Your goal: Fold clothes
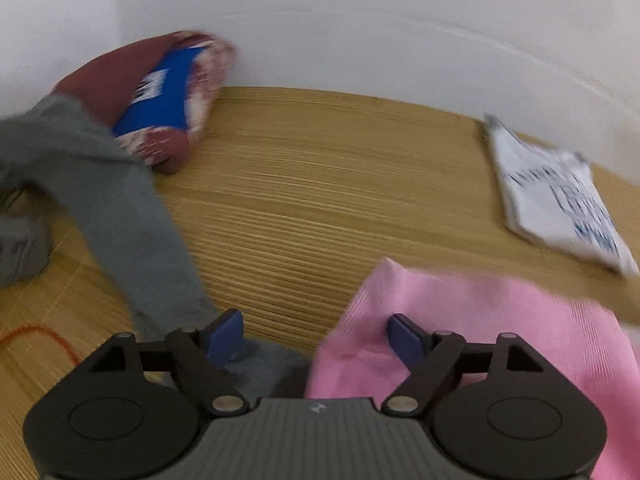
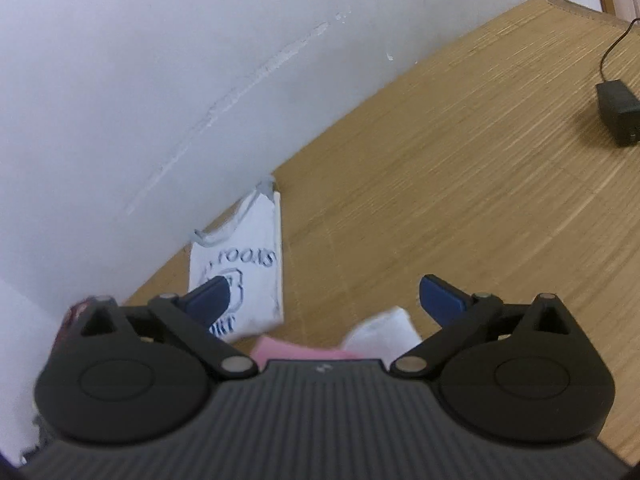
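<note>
We see the left gripper (image 1: 316,330) with its blue fingers (image 1: 224,336) spread wide and nothing pressed between them. Its left finger lies over the end of a grey garment (image 1: 120,200) that trails up and to the left across the woven bamboo mat (image 1: 320,184); its right finger sits over the near edge of a pink garment (image 1: 480,332) spread at the lower right. Bare mat shows between the two fingers. Against the white wall (image 1: 360,20) at the back left we see a maroon patterned bundle (image 1: 160,92) with a blue piece in it, touching the grey garment. At the far right lies a folded white shirt (image 1: 560,200) with dark blue lettering, just beyond the pink garment. A thin orange cord (image 1: 40,334) curls at the lower left.

From the right wrist we see the right gripper (image 2: 324,300), its fingers likewise wide apart and empty, held above the mat. The folded white shirt (image 2: 244,268) lies by the wall, behind the left finger. A strip of the pink garment (image 2: 296,350) and a white cloth (image 2: 384,330) show just above the gripper body. A black power adapter (image 2: 620,114) with its cable rests well apart at the upper right.
</note>
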The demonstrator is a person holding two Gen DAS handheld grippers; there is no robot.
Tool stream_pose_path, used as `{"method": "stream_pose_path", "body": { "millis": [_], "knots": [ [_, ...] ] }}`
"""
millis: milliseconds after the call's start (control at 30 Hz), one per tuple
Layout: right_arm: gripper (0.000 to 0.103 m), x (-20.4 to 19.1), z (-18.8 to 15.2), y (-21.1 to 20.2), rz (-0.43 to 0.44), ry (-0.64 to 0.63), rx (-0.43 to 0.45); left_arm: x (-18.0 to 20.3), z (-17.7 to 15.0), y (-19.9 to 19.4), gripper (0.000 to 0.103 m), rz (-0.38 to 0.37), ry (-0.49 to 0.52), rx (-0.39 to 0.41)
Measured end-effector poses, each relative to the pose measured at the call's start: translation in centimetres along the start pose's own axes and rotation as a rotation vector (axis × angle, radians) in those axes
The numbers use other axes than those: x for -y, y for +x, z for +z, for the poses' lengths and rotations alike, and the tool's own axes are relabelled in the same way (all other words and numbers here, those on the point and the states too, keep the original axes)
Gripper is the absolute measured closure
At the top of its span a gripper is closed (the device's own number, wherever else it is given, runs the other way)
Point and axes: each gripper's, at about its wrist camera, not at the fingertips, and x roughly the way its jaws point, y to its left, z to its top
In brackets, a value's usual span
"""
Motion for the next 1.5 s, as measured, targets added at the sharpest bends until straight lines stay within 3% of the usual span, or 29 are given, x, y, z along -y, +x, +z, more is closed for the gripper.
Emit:
{"method": "stream_pose_path", "body": {
  "millis": [33, 100, 167, 300, 333, 400, 467, 500, 533, 567, 600, 700, 900, 1033, 1100, 1133, 1167, 1200, 1233, 1300, 1367, 1467, 1500],
  "knots": [
    [0.000, 0.4, -0.4, -0.5, 0.004, -0.014, -0.012, -0.8, 0.2, 0.0, 0.022, 0.020, -0.051, -0.013],
    [0.000, 0.7, -1.5, -1.5, 0.026, -0.059, -0.040, -2.1, 0.4, -0.9, 0.036, 0.041, -0.125, -0.031],
    [0.000, 0.7, -2.4, -2.0, 0.040, -0.136, -0.084, -2.5, 0.2, -2.4, 0.034, -0.005, -0.100, 0.001],
    [0.000, -1.4, -3.7, -0.5, 0.065, -0.404, -0.194, -0.2, -0.9, -4.4, 0.028, -0.107, 0.192, 0.046],
    [0.000, -2.1, -3.6, 0.1, 0.084, -0.453, -0.206, 0.0, -1.1, -4.3, 0.026, -0.162, 0.212, 0.025],
    [0.000, -2.9, -3.1, 1.7, 0.110, -0.499, -0.225, -0.4, -0.9, -3.0, 0.024, -0.255, 0.153, -0.060],
    [0.000, -3.5, -2.2, 3.9, 0.127, -0.498, -0.248, -1.1, -0.6, -1.4, 0.025, -0.276, 0.051, -0.123],
    [0.005, -3.7, -1.9, 5.1, 0.132, -0.487, -0.277, -1.5, -0.6, -0.6, 0.026, -0.274, 0.007, -0.137],
    [0.017, -3.8, -1.8, 6.3, 0.134, -0.470, -0.318, -2.0, -0.5, 0.0, 0.027, -0.268, -0.027, -0.138],
    [0.061, -3.8, -1.6, 7.2, 0.123, -0.444, -0.349, -2.1, -0.6, 0.4, 0.040, -0.273, -0.038, -0.134],
    [0.084, -3.7, -1.5, 7.7, 0.096, -0.405, -0.366, -2.0, -0.7, 0.5, 0.061, -0.289, -0.028, -0.125],
    [0.088, -2.2, -1.1, 6.9, 0.105, -0.288, -0.324, -0.6, -1.1, -0.6, 0.086, -0.269, 0.052, -0.047],
    [0.100, 2.2, 0.7, 4.0, 0.067, -0.057, -0.141, -0.9, -1.6, -2.0, 0.091, -0.167, -0.025, 0.117],
    [0.099, 4.6, 2.3, 2.8, -0.021, 0.067, 0.015, -1.9, -1.2, -0.4, 0.088, -0.175, -0.128, 0.049],
    [0.096, 5.1, 2.3, 2.6, -0.018, 0.096, -0.008, -2.0, -1.1, 0.0, 0.073, -0.171, -0.130, 0.006],
    [0.096, 4.6, 2.0, 2.8, -0.005, 0.066, -0.059, -2.1, -1.0, -0.1, 0.070, -0.169, -0.130, 0.001],
    [0.093, 3.8, 1.6, 3.2, 0.007, 0.012, -0.126, -2.3, -1.0, -0.4, 0.061, -0.169, -0.130, 0.008],
    [0.081, 3.1, 1.2, 3.6, 0.011, -0.049, -0.188, -2.5, -1.0, -0.8, 0.048, -0.165, -0.131, 0.016],
    [0.068, 2.3, 0.5, 4.0, 0.015, -0.110, -0.241, -2.6, -0.9, -1.4, 0.043, -0.156, -0.131, 0.025],
    [0.030, 1.0, -1.2, 4.6, 0.043, -0.209, -0.318, -3.0, -0.9, -2.7, 0.037, -0.141, -0.132, 0.058],
    [0.019, 0.5, -2.5, 5.2, 0.088, -0.249, -0.376, -3.2, -1.3, -4.4, 0.028, -0.142, -0.123, 0.131],
    [0.020, -0.1, -3.9, 6.2, 0.091, -0.282, -0.428, -2.3, -1.2, -4.4, 0.026, -0.167, -0.033, 0.136],
    [0.038, -0.2, -4.0, 6.2, 0.100, -0.294, -0.416, -1.8, -1.1, -4.1, 0.027, -0.174, 0.003, 0.122]
  ]
}}
